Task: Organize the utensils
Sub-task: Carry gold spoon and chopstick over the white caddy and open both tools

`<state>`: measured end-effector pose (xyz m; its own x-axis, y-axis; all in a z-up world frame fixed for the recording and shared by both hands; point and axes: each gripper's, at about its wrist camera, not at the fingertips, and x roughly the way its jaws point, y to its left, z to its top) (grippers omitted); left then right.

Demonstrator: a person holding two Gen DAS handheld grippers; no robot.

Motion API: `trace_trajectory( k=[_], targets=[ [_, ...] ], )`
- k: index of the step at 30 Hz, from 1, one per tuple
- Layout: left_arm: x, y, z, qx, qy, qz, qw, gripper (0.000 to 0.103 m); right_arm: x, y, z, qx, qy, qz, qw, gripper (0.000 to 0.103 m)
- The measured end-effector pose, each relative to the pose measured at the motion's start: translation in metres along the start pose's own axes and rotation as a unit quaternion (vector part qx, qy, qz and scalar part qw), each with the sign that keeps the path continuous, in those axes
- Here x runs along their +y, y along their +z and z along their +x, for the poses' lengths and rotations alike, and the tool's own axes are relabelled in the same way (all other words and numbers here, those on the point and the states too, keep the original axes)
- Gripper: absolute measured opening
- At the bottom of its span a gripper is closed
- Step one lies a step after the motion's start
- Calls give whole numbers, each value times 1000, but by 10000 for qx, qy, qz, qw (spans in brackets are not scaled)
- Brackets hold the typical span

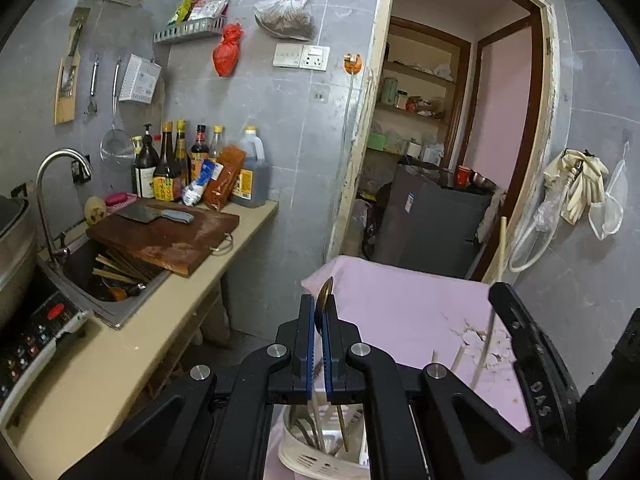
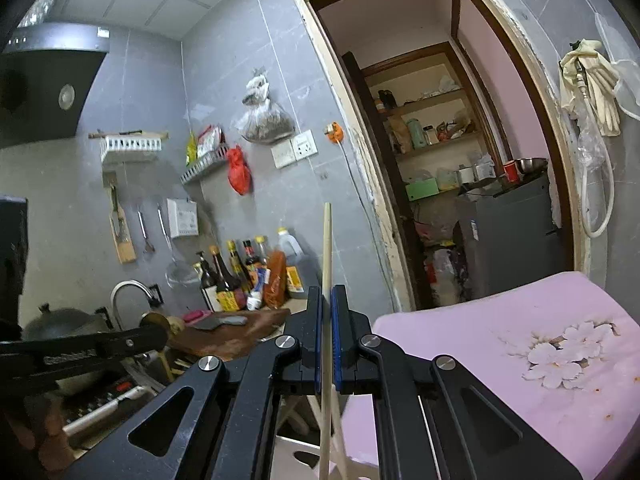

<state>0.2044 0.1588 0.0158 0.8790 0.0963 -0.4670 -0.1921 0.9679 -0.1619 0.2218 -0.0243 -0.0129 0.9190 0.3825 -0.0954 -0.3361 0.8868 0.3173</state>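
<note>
Left tongs [image 1: 319, 312] are pinching a gold-coloured spoon [image 1: 326, 294] edge-on between the blue pads [image 1: 308, 344]; the bowl end is sticking up just past the fingertips, the handle is running down behind them toward a white slotted utensil holder [image 1: 316, 458] that is sitting directly below on the pink-covered worktop [image 1: 404, 308]. Several dark and pale handles are standing inside the holder. Loose pale chopsticks [image 1: 460, 360] are showing to the right, over the flower print on the cloth; whether they are lying flat or leaning cannot be told.

Right tongs [image 2: 328, 300] are pressing together on a long pale wooden chopstick [image 2: 327, 248], which is standing near upright: the upper length is rising well above the fingertips, the lower length is passing down between the pads and out of the bottom of the frame. A second pale stick [image 2: 339, 420] is angling beside it below the tongs.

In the right wrist view the left tongs are appearing at the left edge, with the spoon's round gold end [image 2: 154, 320] showing. Behind them, a sink [image 1: 120, 280] is holding chopsticks, with a cutting board [image 1: 168, 236] and cleaver [image 1: 154, 214] lying across its edge.
</note>
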Motion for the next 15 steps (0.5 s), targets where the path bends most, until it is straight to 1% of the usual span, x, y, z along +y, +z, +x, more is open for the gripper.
trace_trajectory(
  k=[5,8,15],
  targets=[
    [1,-14,0,-51,8,-56,10000,4,-6,-10,3,97,-148,-20,9998,4],
    [1,-21,3,-53,51,-10,10000,4,-5,-15,5,127,-159,-70,9998,4],
    [-3,-31,9,177,-26,168,9997,4,-2,-24,5,213,-69,-182,9996,4]
  ],
)
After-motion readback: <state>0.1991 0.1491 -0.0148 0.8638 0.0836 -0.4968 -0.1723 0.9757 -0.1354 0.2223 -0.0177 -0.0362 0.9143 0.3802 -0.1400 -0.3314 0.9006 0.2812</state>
